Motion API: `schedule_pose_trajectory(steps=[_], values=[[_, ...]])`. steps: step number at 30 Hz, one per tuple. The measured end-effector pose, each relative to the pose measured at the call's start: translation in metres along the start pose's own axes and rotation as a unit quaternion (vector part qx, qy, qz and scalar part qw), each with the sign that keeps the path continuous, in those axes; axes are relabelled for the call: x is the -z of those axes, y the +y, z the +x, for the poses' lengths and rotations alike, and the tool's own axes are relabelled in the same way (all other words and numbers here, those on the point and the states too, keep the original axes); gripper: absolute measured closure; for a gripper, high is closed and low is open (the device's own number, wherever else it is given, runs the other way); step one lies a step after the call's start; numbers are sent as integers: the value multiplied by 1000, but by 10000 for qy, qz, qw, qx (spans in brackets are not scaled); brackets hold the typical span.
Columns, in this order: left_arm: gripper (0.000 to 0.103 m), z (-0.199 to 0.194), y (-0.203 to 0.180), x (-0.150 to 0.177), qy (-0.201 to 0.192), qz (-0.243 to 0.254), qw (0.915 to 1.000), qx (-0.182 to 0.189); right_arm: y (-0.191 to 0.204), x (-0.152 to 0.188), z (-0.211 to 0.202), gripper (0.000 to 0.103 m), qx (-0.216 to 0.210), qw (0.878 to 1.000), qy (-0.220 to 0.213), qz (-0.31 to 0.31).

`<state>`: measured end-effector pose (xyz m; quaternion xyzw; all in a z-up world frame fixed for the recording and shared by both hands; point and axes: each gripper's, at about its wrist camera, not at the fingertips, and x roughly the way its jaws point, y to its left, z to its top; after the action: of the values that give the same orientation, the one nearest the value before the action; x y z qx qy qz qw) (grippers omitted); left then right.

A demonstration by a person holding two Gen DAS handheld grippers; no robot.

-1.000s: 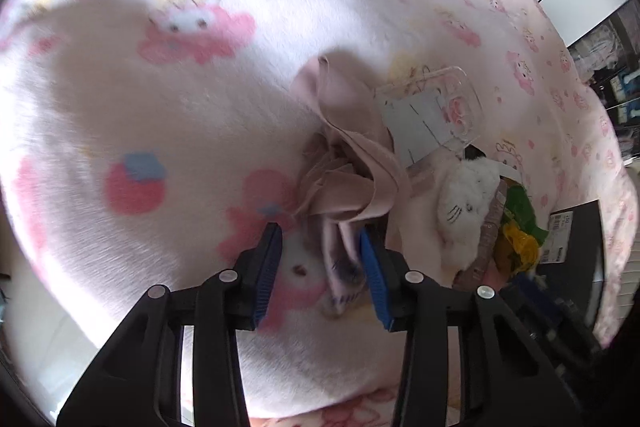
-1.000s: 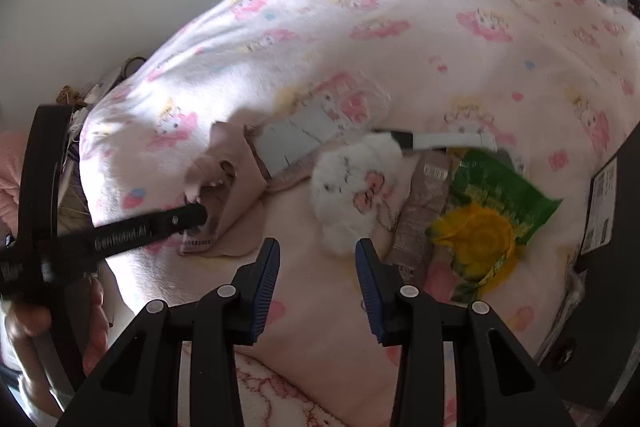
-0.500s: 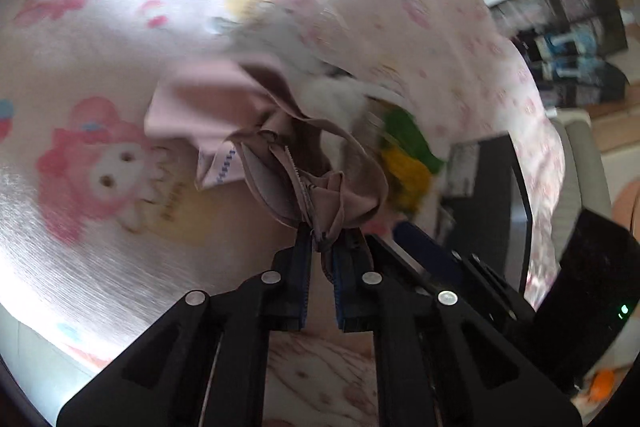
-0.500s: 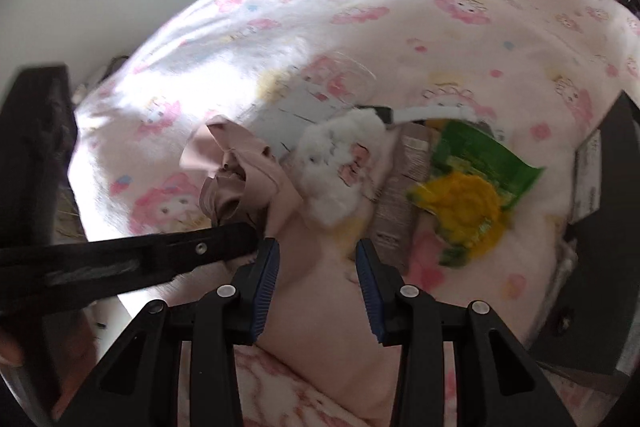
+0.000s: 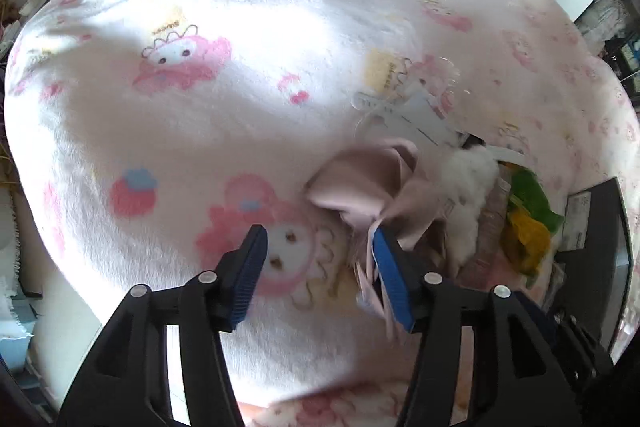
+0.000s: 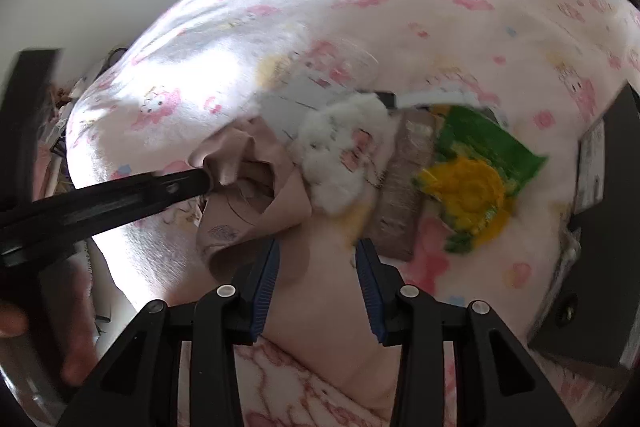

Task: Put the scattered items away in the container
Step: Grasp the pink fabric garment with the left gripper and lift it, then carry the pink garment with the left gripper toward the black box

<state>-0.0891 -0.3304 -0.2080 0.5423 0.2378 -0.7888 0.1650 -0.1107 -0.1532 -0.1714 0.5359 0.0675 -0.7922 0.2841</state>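
Observation:
A crumpled pink cloth (image 5: 356, 187) lies on the blanket against a white plush toy (image 5: 468, 183). My left gripper (image 5: 320, 267) hangs over the cloth's near edge with its jaws opening. The cloth brushes the right finger (image 5: 390, 279) and nothing is pressed between the pads. In the right wrist view, a black left finger (image 6: 120, 195) touches the cloth (image 6: 256, 195). My right gripper (image 6: 316, 267) is open and empty, just in front of the plush (image 6: 340, 155). A brown packet (image 6: 404, 195) and a green and yellow bag (image 6: 476, 179) lie beside the plush. The black container (image 6: 608, 187) stands at the right.
A clear plastic pack with a grey card (image 5: 416, 111) lies behind the cloth. The pink cartoon-print blanket (image 5: 200, 107) covers the whole bed. A hand (image 6: 72, 339) shows at the lower left of the right wrist view. Furniture and shelves stand beyond the bed's far right.
Half a second ago my left gripper was shut on the pink cloth and held it up. Now its jaws stand wide and the cloth rests on the blanket. The right gripper stayed put.

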Motion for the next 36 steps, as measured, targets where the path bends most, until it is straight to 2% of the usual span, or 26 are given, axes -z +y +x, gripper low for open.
schedule_pose_trajectory(steps=[2,3,4,5,6,9,11,14,16,17,19,23,25,27,28,29,30,31,33,36], values=[[45,10,2,-7,261,-180,9980,552,1,-1,10,67,-68,9999,126,2],[47,16,-1,-8,366,-195,9968,680,0,-1,15,67,-140,9997,198,43],[50,20,-6,-8,460,-99,9969,633,-2,0,20,67,-186,9994,277,94],[66,21,-10,-7,467,3,9969,628,-4,0,25,67,-180,9991,345,145],[77,22,-16,-4,500,147,9966,637,-8,0,29,67,-156,9989,385,208],[85,16,-28,3,404,435,9965,585,-17,3,29,67,-171,9985,350,374],[86,9,-35,8,433,574,9944,778,-22,5,24,70,-148,9987,286,400],[87,-3,-44,14,588,803,9840,1480,-27,8,16,75,-164,9988,249,390],[86,-11,-44,15,555,805,9810,1676,-30,11,6,75,-200,9988,177,422],[86,-14,-43,14,528,794,9819,1637,-32,11,3,75,-225,9987,151,425],[83,-15,-35,9,435,670,9876,1353,-34,9,-2,75,-382,9984,134,403],[43,6,-21,-2,597,163,9940,899,-25,6,-2,74,-917,9954,51,286],[40,22,-19,-5,708,185,9955,606,-20,5,10,73,-973,9947,187,289],[44,31,-18,-5,848,110,9939,694,-17,4,25,73,-765,9962,356,218],[49,33,-20,-4,925,105,9917,889,-16,4,34,73,-691,9965,435,180],[70,35,-26,-2,1046,164,9884,1093,-18,5,45,75,-786,9951,534,260],[90,36,-29,1,1113,171,9864,1197,-21,6,51,83,-934,9929,616,396],[90,34,-35,5,1114,221,9856,1255,-26,7,54,99,-1091,9903,634,574],[94,18,-48,13,874,451,9877,1216,-34,10,46,100,-1097,9894,539,790],[95,-9,-73,27,692,779,9812,1625,-46,17,17,101,-984,9908,240,897]])
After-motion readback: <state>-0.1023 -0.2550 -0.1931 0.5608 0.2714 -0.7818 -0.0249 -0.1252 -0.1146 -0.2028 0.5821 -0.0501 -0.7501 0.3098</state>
